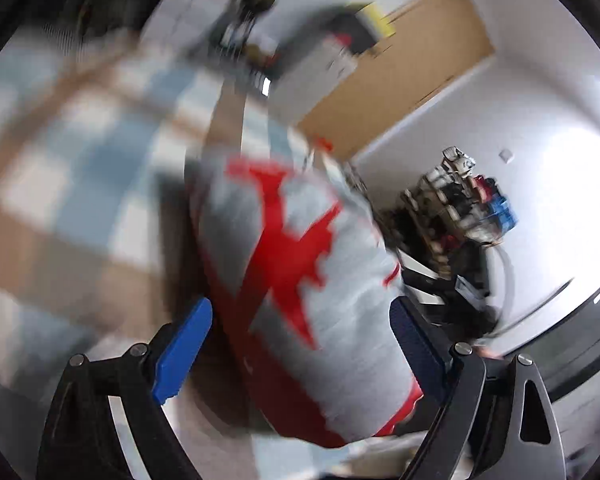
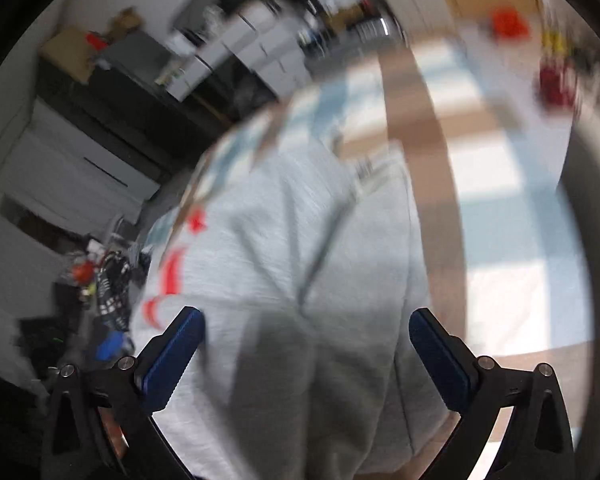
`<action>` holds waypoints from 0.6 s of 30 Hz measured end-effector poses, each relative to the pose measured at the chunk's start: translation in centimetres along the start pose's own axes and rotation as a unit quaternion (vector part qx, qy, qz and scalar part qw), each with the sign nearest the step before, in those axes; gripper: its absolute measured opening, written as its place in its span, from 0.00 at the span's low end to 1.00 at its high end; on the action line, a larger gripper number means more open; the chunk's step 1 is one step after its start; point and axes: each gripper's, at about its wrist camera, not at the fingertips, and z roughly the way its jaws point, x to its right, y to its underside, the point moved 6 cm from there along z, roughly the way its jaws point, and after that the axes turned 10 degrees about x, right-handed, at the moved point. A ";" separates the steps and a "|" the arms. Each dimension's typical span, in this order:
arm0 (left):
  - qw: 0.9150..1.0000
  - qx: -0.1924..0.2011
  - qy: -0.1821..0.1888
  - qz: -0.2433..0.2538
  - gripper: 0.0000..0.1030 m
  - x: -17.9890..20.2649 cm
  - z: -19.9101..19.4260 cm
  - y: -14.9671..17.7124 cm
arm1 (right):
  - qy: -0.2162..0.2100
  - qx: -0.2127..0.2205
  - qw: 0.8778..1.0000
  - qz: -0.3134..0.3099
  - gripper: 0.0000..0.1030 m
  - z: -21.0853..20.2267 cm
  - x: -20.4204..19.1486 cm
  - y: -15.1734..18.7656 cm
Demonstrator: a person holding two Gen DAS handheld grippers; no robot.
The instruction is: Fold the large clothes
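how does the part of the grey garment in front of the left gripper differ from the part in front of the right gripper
By the left gripper, the grey garment shows a large red print and red edging. By the right gripper, the garment is mostly plain grey, creased, with small red marks at its left edge. Both grippers stand wide open with fabric between their fingers.

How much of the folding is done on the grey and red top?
Done: nothing clearly, the pictures are blurry. In hand: the grey top with red print sits bunched between the left gripper and the right gripper, both with fingers wide. Left: spreading it flat on the checked cloth and making every fold.
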 end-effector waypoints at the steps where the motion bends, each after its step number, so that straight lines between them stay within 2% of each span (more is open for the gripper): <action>1: 0.999 -0.017 -0.008 -0.032 0.85 -1.0 0.8 0.6 | -0.003 -0.010 1.000 0.023 1.00 0.5 0.9 0.3; 3: 0.997 -0.040 0.012 -0.067 0.85 -1.7 1.8 1.7 | -0.006 -0.006 0.999 0.044 1.00 0.9 2.3 0.9; 5: 0.994 -0.041 0.030 -0.094 0.85 -2.0 2.5 2.2 | -0.014 0.003 1.000 0.017 1.00 0.7 1.8 1.6; 9: 0.988 -0.063 0.063 -0.126 0.85 -1.6 3.8 2.5 | -0.066 -0.038 0.997 0.020 1.00 1.5 0.2 3.8; 12: 0.988 -0.075 0.060 -0.120 0.89 -0.9 4.1 2.3 | -0.089 -0.055 0.994 0.026 1.00 2.1 -0.8 4.8; 18: 0.990 -0.108 0.041 -0.083 0.90 -1.2 3.0 0.3 | -0.111 -0.075 0.990 0.037 1.00 3.3 -3.1 7.1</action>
